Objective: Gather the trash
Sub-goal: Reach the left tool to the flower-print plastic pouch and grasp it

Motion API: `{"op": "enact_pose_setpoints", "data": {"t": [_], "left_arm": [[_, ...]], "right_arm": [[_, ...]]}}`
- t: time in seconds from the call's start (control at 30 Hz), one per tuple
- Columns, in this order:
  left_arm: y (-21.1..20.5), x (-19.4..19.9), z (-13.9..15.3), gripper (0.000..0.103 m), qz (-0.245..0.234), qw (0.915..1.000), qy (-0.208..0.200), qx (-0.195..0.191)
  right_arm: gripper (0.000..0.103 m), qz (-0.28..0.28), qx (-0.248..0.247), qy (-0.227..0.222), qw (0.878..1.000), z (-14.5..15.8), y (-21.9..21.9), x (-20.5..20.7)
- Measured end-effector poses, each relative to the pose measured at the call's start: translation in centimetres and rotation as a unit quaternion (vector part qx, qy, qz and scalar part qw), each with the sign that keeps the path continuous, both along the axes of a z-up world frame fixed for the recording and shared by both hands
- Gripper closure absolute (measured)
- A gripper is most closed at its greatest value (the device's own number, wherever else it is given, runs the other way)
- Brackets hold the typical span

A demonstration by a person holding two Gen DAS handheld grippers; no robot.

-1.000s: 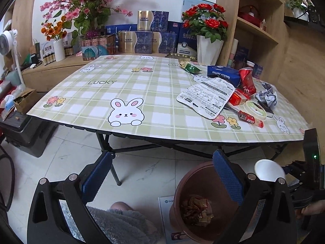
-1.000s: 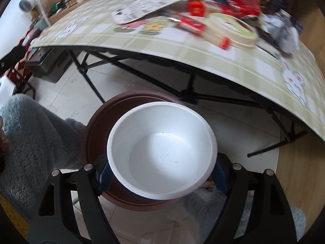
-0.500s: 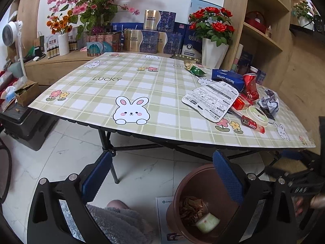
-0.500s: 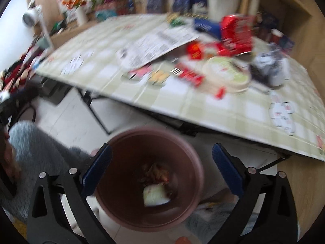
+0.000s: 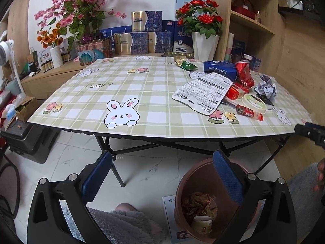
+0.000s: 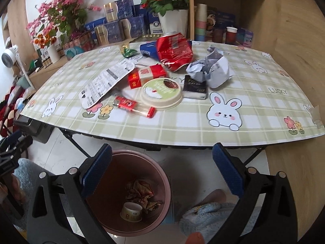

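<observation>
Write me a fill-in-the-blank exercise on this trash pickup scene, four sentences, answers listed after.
1. The paper cup lies inside the ____.
2. The right tool is open and holds ____.
3. The round lid rests on the ____.
4. The crushed can is coloured ____.

Missing words: bin; nothing; table; red

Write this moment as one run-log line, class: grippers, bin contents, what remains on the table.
left gripper: open, empty | right gripper: open, empty | bin: paper cup, wrappers | table: crushed can, lid, crumpled paper left
</observation>
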State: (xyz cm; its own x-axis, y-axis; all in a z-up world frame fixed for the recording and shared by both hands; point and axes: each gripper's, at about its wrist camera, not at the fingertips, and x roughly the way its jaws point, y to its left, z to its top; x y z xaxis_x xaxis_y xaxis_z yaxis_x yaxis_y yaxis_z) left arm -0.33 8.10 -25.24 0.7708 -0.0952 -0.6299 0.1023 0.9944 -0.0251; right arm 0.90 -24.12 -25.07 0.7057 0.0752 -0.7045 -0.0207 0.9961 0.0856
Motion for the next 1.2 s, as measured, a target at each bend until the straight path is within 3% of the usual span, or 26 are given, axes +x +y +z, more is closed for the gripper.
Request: {"op": "enact_pose_setpoints", "data": {"t": [0.33,0.57,0.7,1.0,1.07,1.2], "left_arm": [[-2.4,2.6,0.9,0.006,-0.027,0.9993,0.019,0.017],[-6.7,8.5,2.1,0.006,-0.052,0.9975,0.049,-0.004],[-10.3,12.9,1.6,0.006,-0.076,0.9951,0.059,0.023],[-13.8,21.8,-1.0,0.006,-0.111,0.982,0.142,0.057],[-13.9,22.8,-1.6,0.006,-0.098,0.9796,0.161,0.069],[-13.9,24.1,-2.4,0.006,-0.094,0.977,0.187,0.042]], "right_arm": [[0.006,-0.004,0.034,-0.003,0.999,0.3,-2.0,0.9],[0.006,0.003,0.04,-0.001,0.999,-0.6,-3.1,1.7],[0.006,0.003,0.053,0.003,0.999,-1.3,-3.6,2.0],[0.006,-0.004,0.055,0.004,0.998,-2.1,-6.2,2.7],[0.006,-0.011,0.061,0.005,0.998,-2.3,-6.9,2.7],[0.006,-0.027,0.076,0.013,0.997,-3.1,-8.0,2.9]]}}
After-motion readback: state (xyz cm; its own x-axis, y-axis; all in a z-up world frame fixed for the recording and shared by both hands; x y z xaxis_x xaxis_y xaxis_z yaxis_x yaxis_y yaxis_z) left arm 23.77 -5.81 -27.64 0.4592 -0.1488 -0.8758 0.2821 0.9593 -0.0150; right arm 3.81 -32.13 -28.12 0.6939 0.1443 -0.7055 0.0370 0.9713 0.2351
